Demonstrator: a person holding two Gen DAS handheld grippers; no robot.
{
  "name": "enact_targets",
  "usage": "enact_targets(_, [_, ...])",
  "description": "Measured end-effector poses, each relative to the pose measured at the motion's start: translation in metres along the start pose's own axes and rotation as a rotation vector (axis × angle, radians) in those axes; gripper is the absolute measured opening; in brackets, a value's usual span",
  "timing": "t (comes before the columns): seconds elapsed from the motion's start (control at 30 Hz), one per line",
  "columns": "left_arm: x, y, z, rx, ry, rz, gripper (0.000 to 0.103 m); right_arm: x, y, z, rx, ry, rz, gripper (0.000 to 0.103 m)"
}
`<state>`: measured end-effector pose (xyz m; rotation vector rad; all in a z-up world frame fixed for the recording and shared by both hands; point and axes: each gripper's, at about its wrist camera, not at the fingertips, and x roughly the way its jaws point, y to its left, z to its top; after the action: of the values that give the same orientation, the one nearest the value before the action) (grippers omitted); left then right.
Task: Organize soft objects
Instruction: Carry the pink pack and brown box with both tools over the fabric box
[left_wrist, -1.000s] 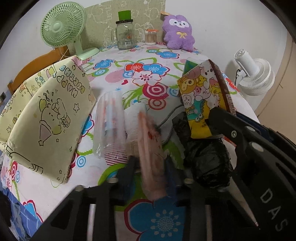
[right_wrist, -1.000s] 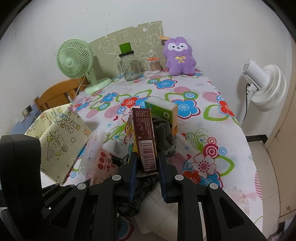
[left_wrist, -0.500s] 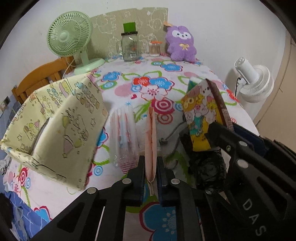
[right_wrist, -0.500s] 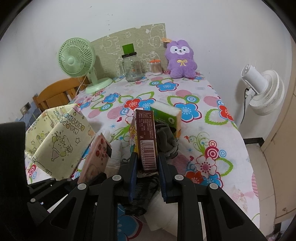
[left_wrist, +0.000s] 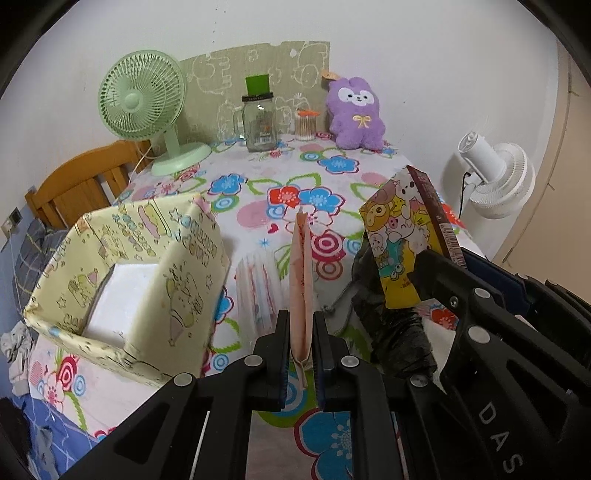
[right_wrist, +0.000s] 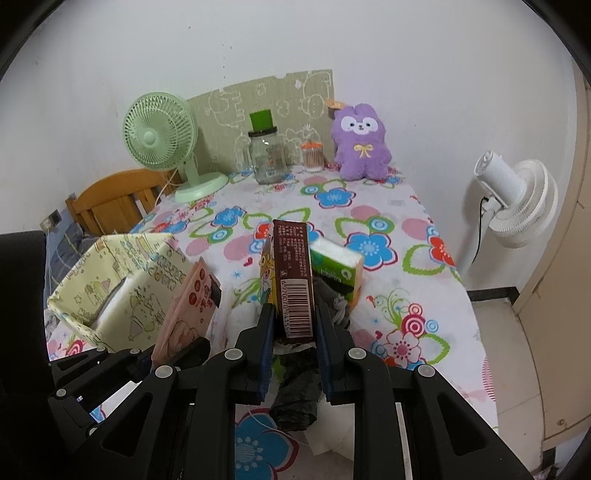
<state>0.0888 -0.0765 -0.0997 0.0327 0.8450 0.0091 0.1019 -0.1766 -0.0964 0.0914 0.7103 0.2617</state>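
Note:
My left gripper (left_wrist: 300, 334) is shut on a thin pink tissue pack (left_wrist: 301, 280), held edge-on above the tablecloth; the same pack (right_wrist: 188, 314) shows its printed face in the right wrist view. My right gripper (right_wrist: 294, 325) is shut on a brown-sided cartoon packet (right_wrist: 291, 277), whose yellow face (left_wrist: 397, 251) shows in the left wrist view. A yellow patterned fabric bin (left_wrist: 133, 273) stands to the left with a white block (left_wrist: 122, 299) inside. A clear plastic pack (left_wrist: 258, 291), a green tissue pack (right_wrist: 338, 269), a grey cloth (right_wrist: 338, 301) and a black bag (left_wrist: 399, 332) lie on the table.
At the table's far end stand a green fan (left_wrist: 144, 107), a glass jar (left_wrist: 259, 123), a cotton swab tub (left_wrist: 306, 125) and a purple plush (left_wrist: 356, 112). A white fan (left_wrist: 495, 177) stands off the right edge. A wooden chair (left_wrist: 85, 181) is at the left.
The left gripper closed on the pink tissue pack and lifted it off the table. The right gripper rose with the cartoon packet. The bin's inside has come into view.

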Motion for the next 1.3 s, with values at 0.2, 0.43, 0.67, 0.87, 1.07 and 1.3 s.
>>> enact_targets(0.2, [-0.017,0.003,0.008,0.015,-0.033,0.009,0.008,-0.015,0.008,0.010,-0.013,-0.022,-0.014,0.024])
enact_targets(0.43, [-0.036,0.007,0.014,0.027,-0.068,0.007,0.008,-0.033,0.015,0.019,-0.019,-0.053,-0.028,0.024])
enact_targets(0.67, [-0.047,0.016,0.019,0.020,-0.089,0.002,0.008,-0.042,0.023,0.026,-0.022,-0.066,-0.025,0.024])
enact_targets(0.87, [-0.052,0.027,0.024,0.008,-0.102,0.002,0.008,-0.043,0.036,0.035,-0.044,-0.074,-0.028,0.024])
enact_targets(1.07, [-0.054,0.040,0.029,0.012,-0.112,0.016,0.008,-0.039,0.052,0.042,-0.058,-0.075,-0.009,0.024])
enact_targets(1.3, [-0.054,0.062,0.035,0.002,-0.120,0.032,0.008,-0.031,0.071,0.048,-0.077,-0.071,0.020,0.024])
